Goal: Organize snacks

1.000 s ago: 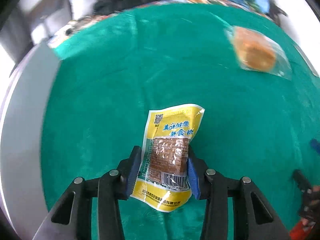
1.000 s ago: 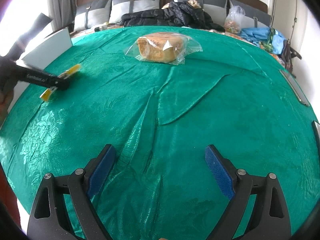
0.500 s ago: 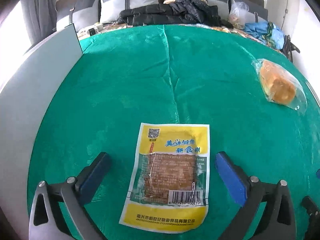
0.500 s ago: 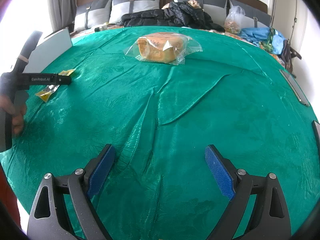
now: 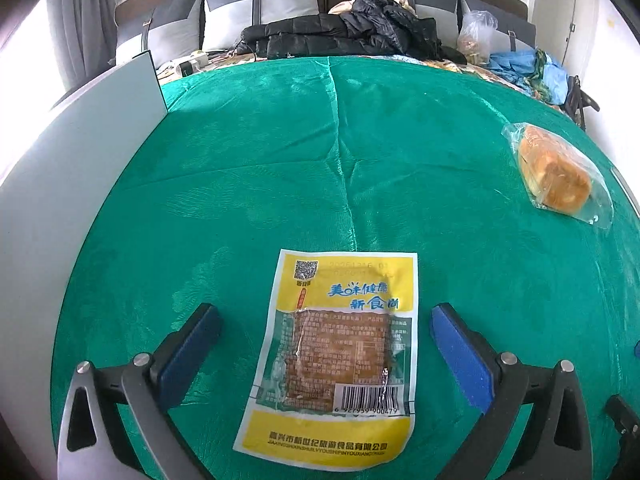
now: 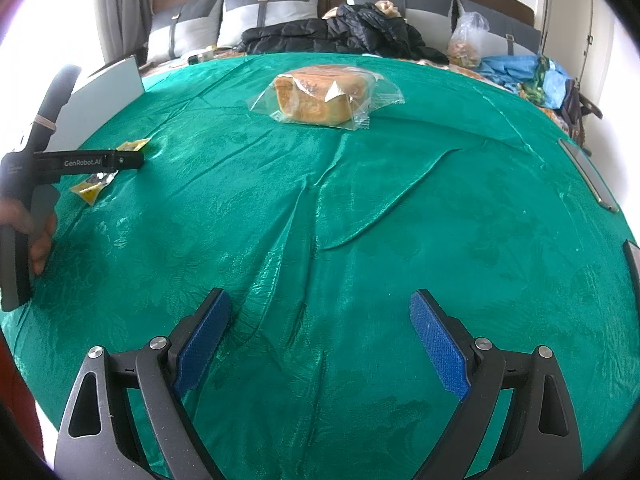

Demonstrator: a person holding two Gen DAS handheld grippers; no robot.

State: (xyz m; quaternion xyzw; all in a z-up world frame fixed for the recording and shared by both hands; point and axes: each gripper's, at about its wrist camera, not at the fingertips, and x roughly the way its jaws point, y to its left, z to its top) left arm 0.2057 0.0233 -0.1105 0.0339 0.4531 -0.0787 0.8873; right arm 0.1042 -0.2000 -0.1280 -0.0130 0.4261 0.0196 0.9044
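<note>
A yellow snack packet [image 5: 336,360] with a brown block inside lies flat on the green cloth [image 5: 280,184]. My left gripper [image 5: 326,350] is open, its blue pads standing well off both sides of the packet. From the right wrist view the same packet [image 6: 94,182] shows at far left, partly behind the left gripper held by a hand [image 6: 38,236]. A bread loaf in clear wrap [image 6: 324,96] rests far across the cloth; in the left wrist view the loaf [image 5: 554,174] is at the right. My right gripper [image 6: 320,332] is open over bare cloth.
A grey board [image 5: 60,184] runs along the cloth's left edge. Behind the table a bed holds pillows, a black jacket [image 5: 344,36], a plastic bag [image 5: 476,36] and blue items [image 5: 528,68]. A phone [image 6: 588,174] lies at the right edge.
My left gripper has let go of the yellow packet and spread wide; the packet now lies flat on the cloth. The left hand dropped lower and rolled level. The right gripper stayed put.
</note>
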